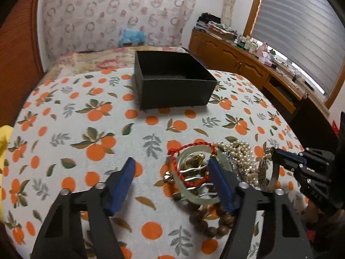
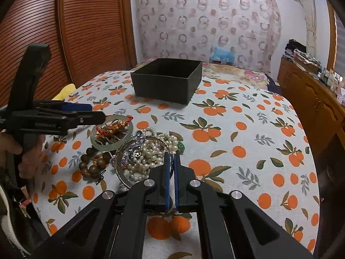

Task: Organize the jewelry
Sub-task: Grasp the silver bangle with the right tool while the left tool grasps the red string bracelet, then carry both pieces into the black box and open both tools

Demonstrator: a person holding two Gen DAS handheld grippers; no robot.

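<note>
A heap of jewelry lies on the orange-print tablecloth: a pale jade bangle (image 1: 183, 185) with a red cord bracelet (image 1: 192, 146) across it, brown wooden beads (image 1: 207, 222), pearl strands (image 1: 243, 157) and a silver bangle (image 2: 123, 172). An open, empty black box (image 1: 172, 79) stands beyond the heap. My left gripper (image 1: 172, 168) is open, its right finger over the jade bangle. My right gripper (image 2: 171, 157) is shut on the silver bangle's rim, beside the pearls (image 2: 148, 157). The jade bangle (image 2: 112, 147) and box (image 2: 168, 79) also show in the right wrist view.
A yellow cloth (image 1: 4, 142) lies at the table's left edge. A wooden sideboard (image 1: 248, 64) with clutter runs under the window on the right. A floral bed cover and a blue toy (image 1: 133, 36) lie behind the box.
</note>
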